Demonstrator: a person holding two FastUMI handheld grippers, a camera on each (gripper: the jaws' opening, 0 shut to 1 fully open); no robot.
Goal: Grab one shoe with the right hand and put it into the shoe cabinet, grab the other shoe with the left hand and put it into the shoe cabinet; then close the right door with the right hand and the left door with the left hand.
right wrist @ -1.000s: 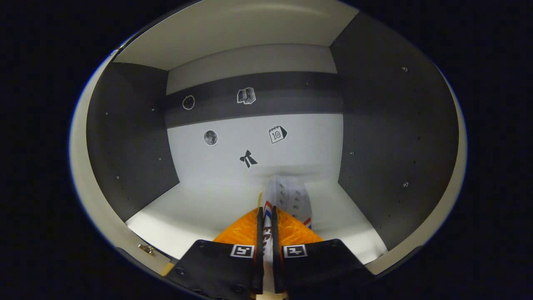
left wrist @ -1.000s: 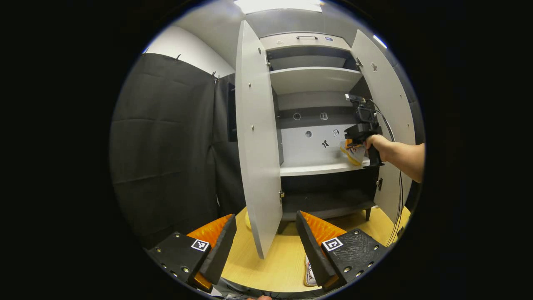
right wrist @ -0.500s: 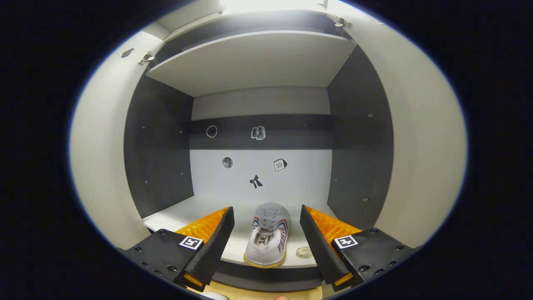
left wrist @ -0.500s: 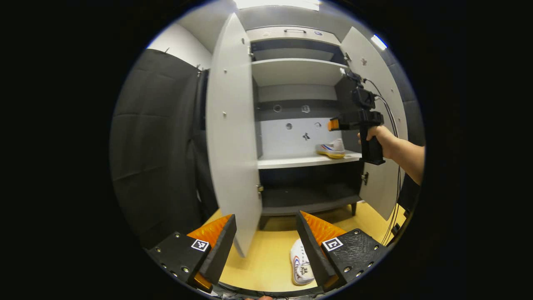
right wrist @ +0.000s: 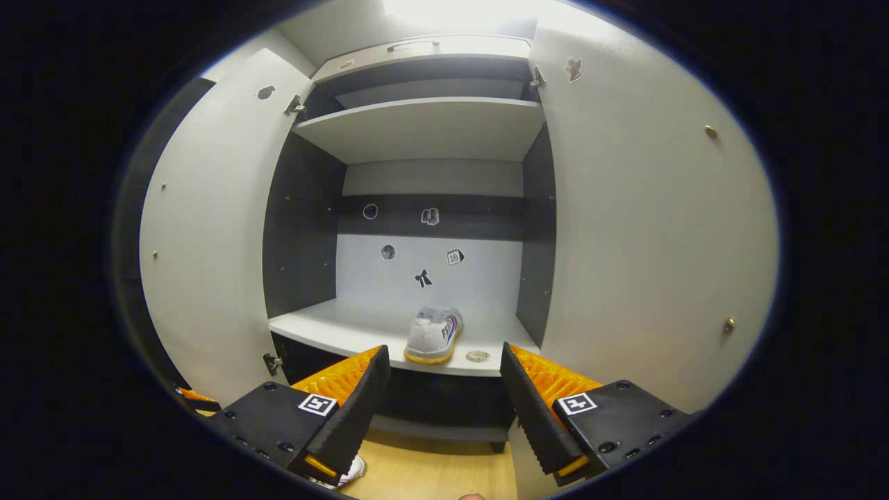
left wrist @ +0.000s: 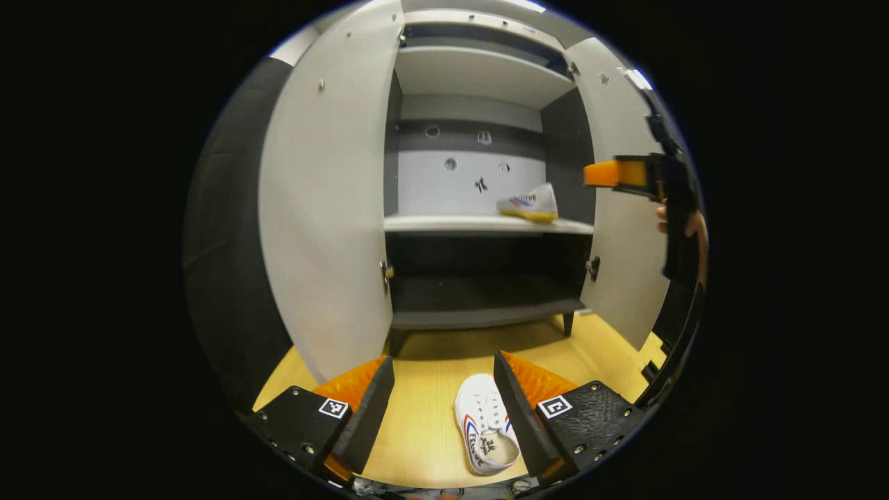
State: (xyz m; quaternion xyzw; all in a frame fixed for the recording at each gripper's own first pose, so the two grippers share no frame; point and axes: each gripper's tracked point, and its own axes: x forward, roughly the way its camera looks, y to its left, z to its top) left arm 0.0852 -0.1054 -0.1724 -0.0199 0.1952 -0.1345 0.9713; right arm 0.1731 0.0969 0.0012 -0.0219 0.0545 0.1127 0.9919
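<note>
Left gripper view: the left gripper, jaws spread and empty, is now hanging over the white canvas shoe with red and blue stripes lying on the yellow wooden floor, at 6 o'clock. Half a second ago this shoe was only partly in sight. At 3 o'clock, the right gripper has backed out beside the grey right door. The matching white shoe is resting on the pale middle shelf of the grey shoe cabinet.

Right gripper view: the right gripper, jaws spread and empty, is retreating; the shelved shoe sits farther off, at 6 o'clock, beside a small round disc. The grey left door stands open. Judgement: first placement done; the left-hand grasp comes next.
</note>
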